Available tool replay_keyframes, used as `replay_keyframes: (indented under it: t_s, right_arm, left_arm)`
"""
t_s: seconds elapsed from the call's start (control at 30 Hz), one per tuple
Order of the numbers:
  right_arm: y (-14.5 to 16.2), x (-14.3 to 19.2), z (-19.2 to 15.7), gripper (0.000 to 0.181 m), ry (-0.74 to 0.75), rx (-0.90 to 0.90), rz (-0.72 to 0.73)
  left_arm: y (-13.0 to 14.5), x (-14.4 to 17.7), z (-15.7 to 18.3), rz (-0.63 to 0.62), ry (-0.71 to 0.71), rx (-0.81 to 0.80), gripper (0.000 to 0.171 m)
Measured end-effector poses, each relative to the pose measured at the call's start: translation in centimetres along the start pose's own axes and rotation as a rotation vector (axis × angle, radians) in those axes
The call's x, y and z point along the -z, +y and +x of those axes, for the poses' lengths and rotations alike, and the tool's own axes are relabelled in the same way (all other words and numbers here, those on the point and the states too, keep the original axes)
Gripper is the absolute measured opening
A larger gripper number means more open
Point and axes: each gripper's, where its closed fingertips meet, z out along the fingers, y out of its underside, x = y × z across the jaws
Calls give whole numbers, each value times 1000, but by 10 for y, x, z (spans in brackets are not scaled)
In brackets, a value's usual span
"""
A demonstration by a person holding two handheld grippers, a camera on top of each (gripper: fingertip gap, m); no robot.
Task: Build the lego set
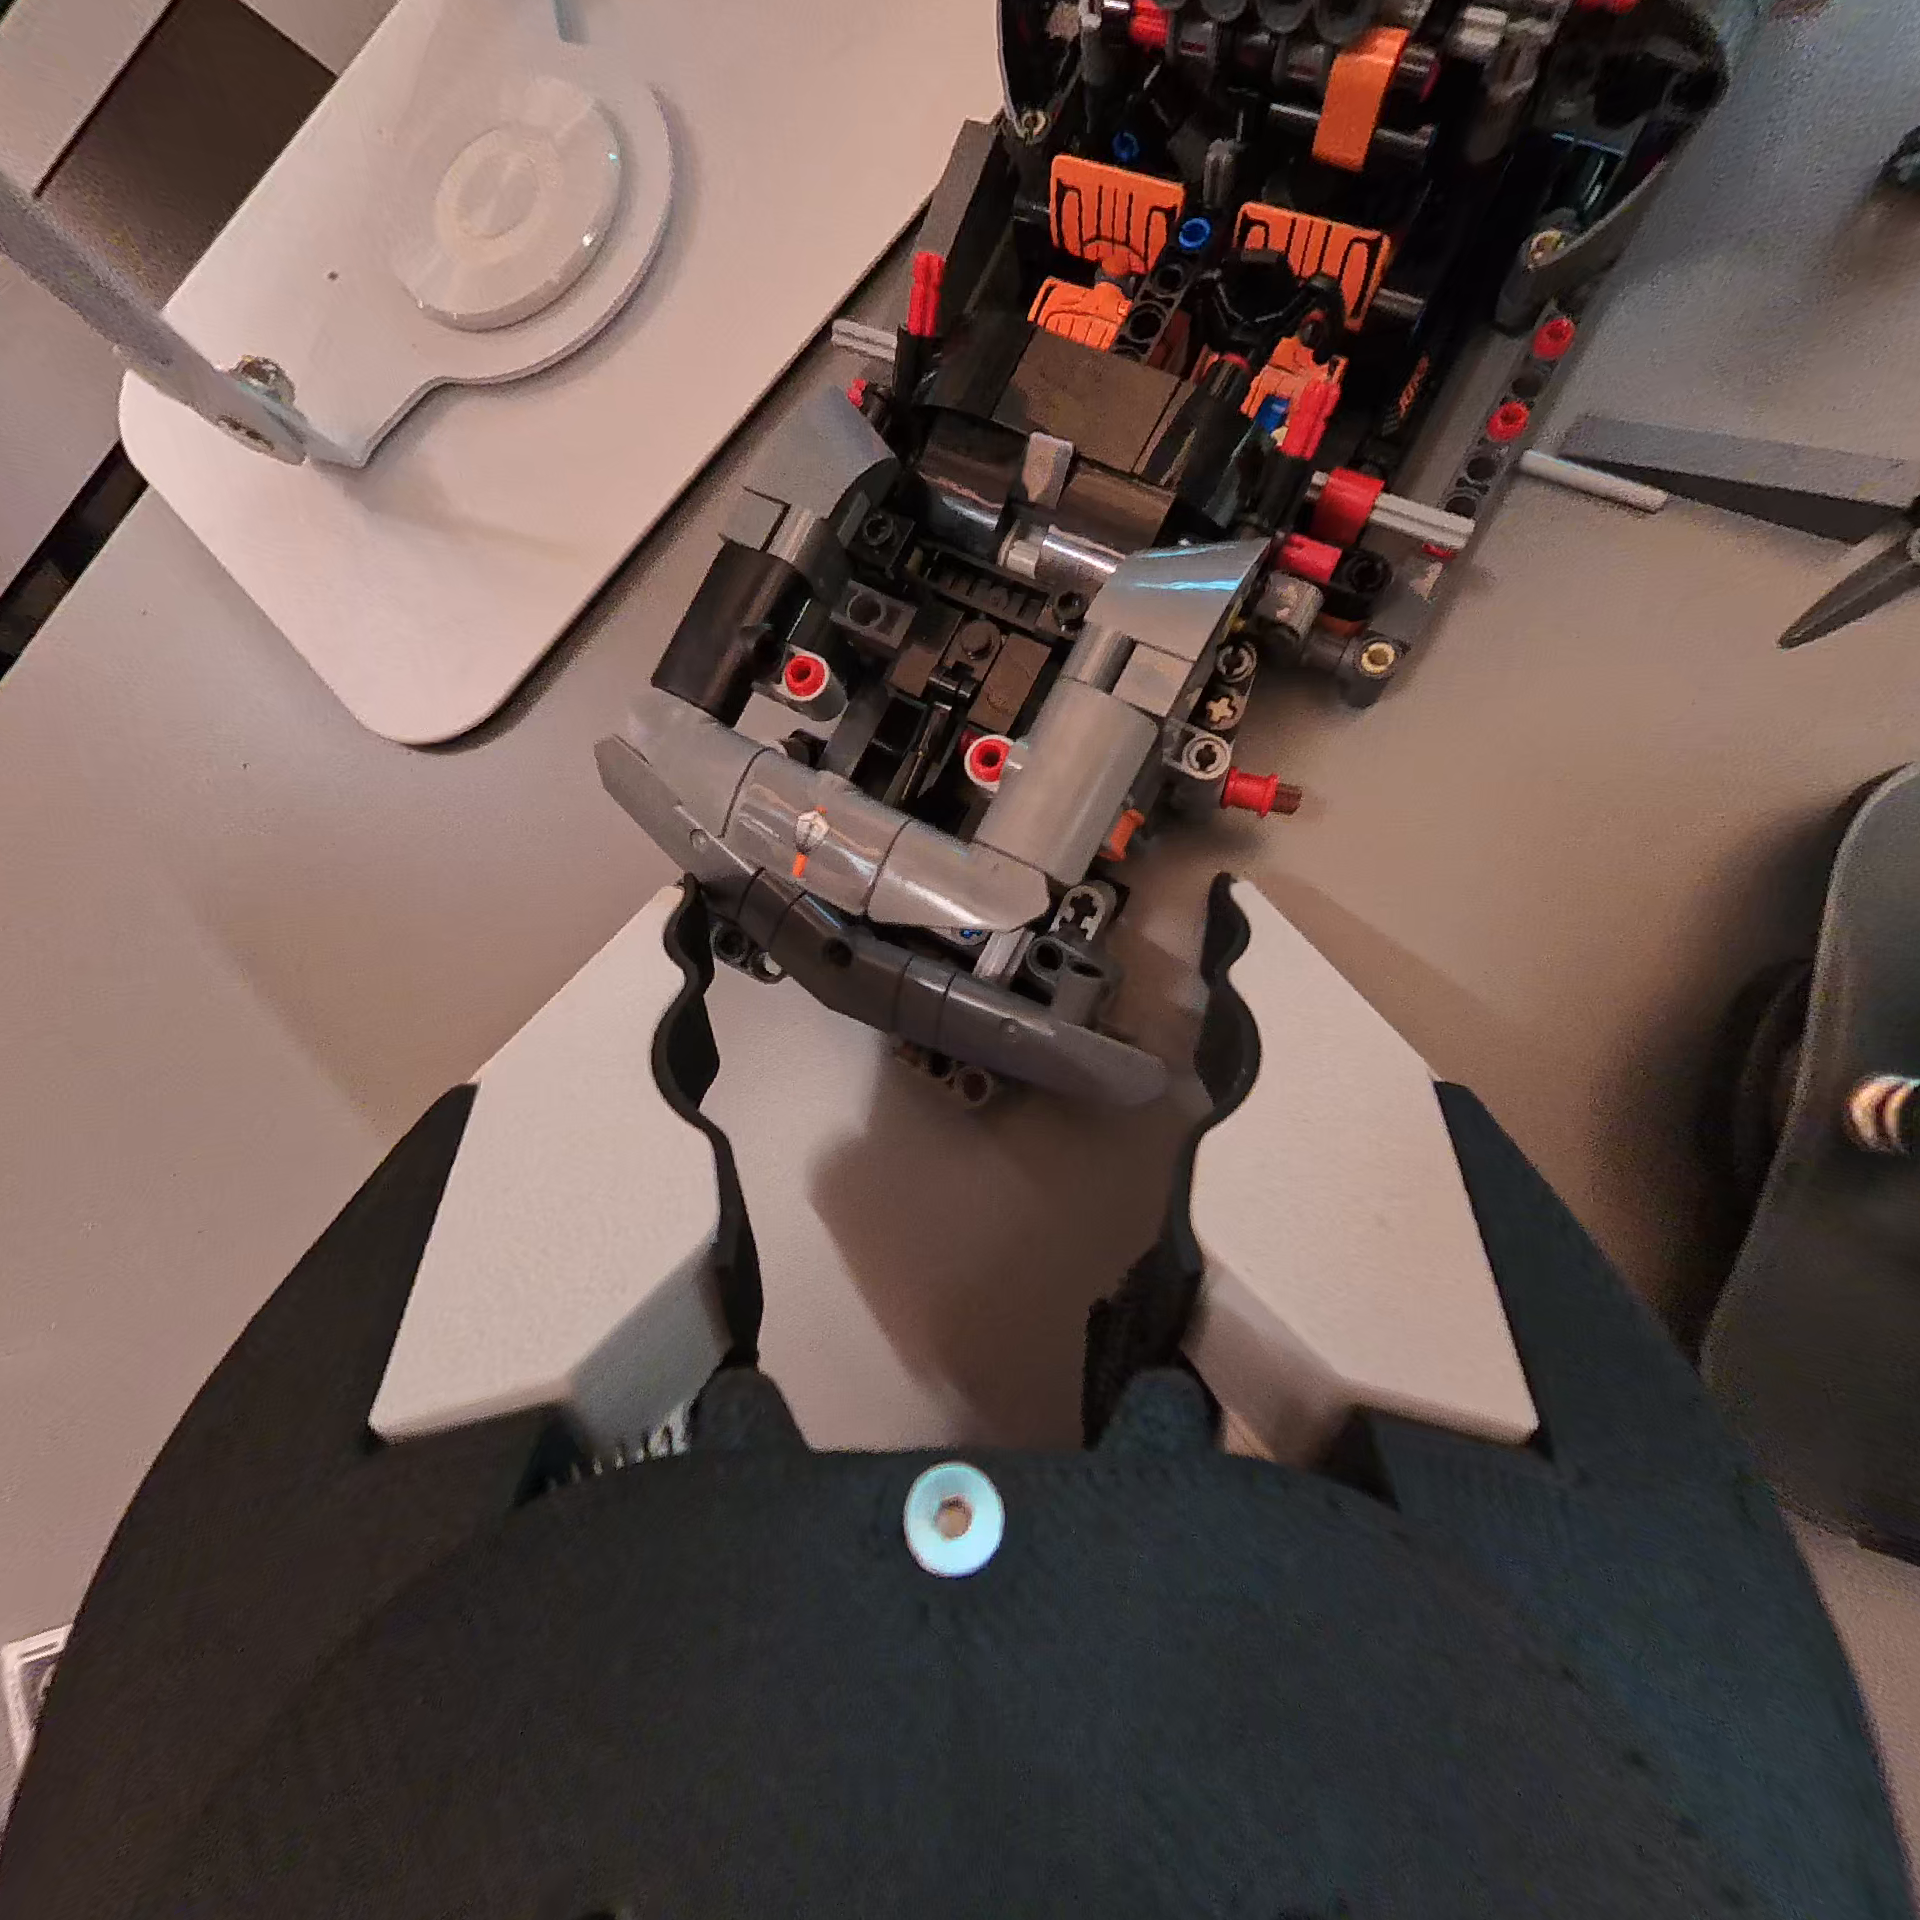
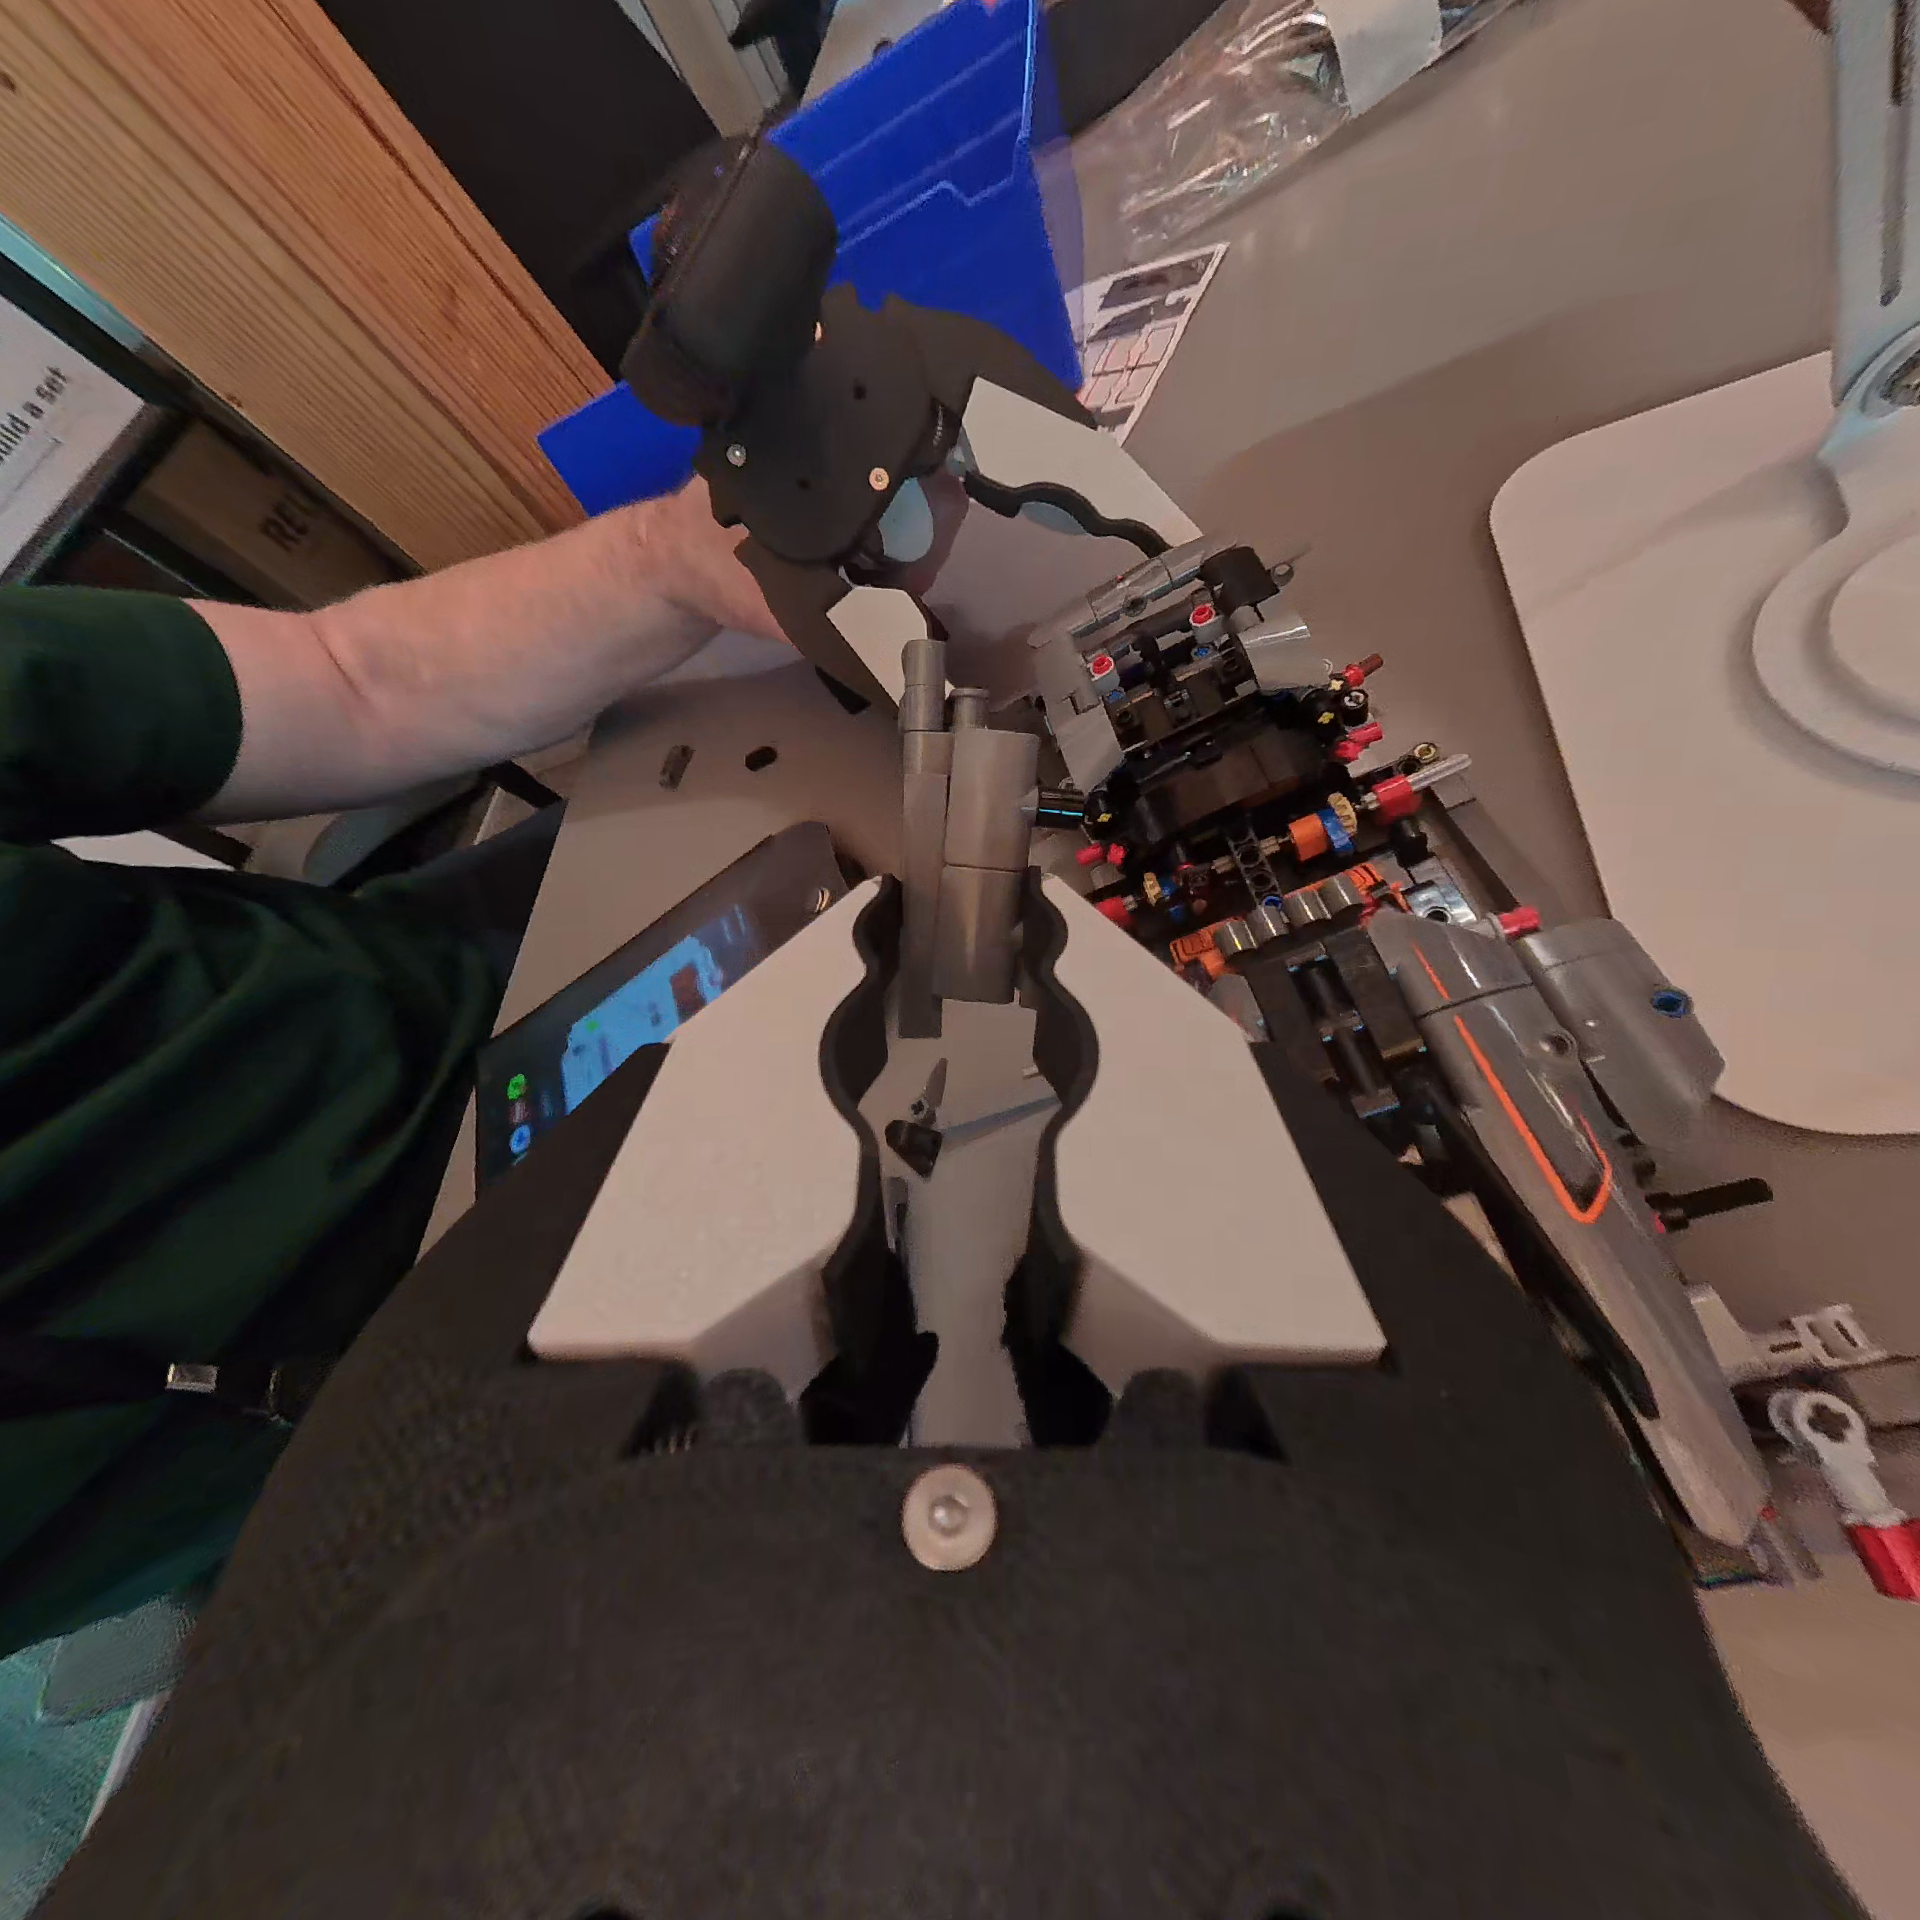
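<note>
In the left wrist view, we had the half-built black, grey and orange brick car model [image 1: 1081, 582] lying on the pale grey tabletop [image 1: 260, 914], nose toward the camera, with the left gripper [image 1: 956, 914] spread wide and holding nothing, its black wavy fingertips [image 1: 686, 997] sitting either side of the grey front bumper without clearly touching it. One grey wheel-arch piece looked fitted on one side of the nose, and the other side seemed to be missing its match, so our guess was that the step in hand was adding the mirror piece. To do that well, we figured the left one should pinch or brace the nose first so the chassis doesn't skate, then the part goes in straight along its pin axis, not at a tilt. A white flat stand base [image 1: 436, 416] sat just beside the car. Over in the right wrist view, the right gripper [image 2: 961, 935] was closed down on a grey stacked sub-assembly of curved panel bricks [image 2: 966, 831], held upright near its lower end, up in the air just beside the car's side. The person's hand [image 2: 686, 582] held the left tool angled down at the nose, forearm reaching across the table. A blue plastic bin [image 2: 935, 229] sat farther back and a tablet with a lit screen [image 2: 644, 1008] lay near us.
</note>
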Motion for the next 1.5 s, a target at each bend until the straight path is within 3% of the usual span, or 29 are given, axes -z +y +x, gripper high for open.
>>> replay_keyframes:
  t_s: [0.13,0.3,0.37,0.5,0.63,0.77,0.9,1.2,1.5]
  right_arm:
    - [6,-4,-3,22,-22,-15,-38]
    - [16,-3,-6,21,-51,-26,-100]
    - [24,-3,0,21,5,7,-159]
    - [46,-7,5,21,65,95,-301]
    - [66,-13,7,21,96,157,-424]
    - [80,-16,13,21,157,216,-519]
    - [85,-16,19,20,229,283,-582]
    - [87,-21,21,21,282,344,-619]
    - [83,-19,22,20,328,384,-637]
  left_arm:
    - [-5,0,14,-3,5,-20,89]
    - [-5,5,29,-24,63,-52,97]
    - [-8,11,24,-6,52,-63,101]
    - [-30,26,7,76,24,-68,110]
    - [-58,29,11,137,69,-118,122]
    - [-67,10,30,75,124,-217,132]
    - [-71,-6,39,-3,152,-297,132]
    - [-70,-27,52,-92,183,-336,135]
    - [-69,-32,58,-82,203,-306,129]
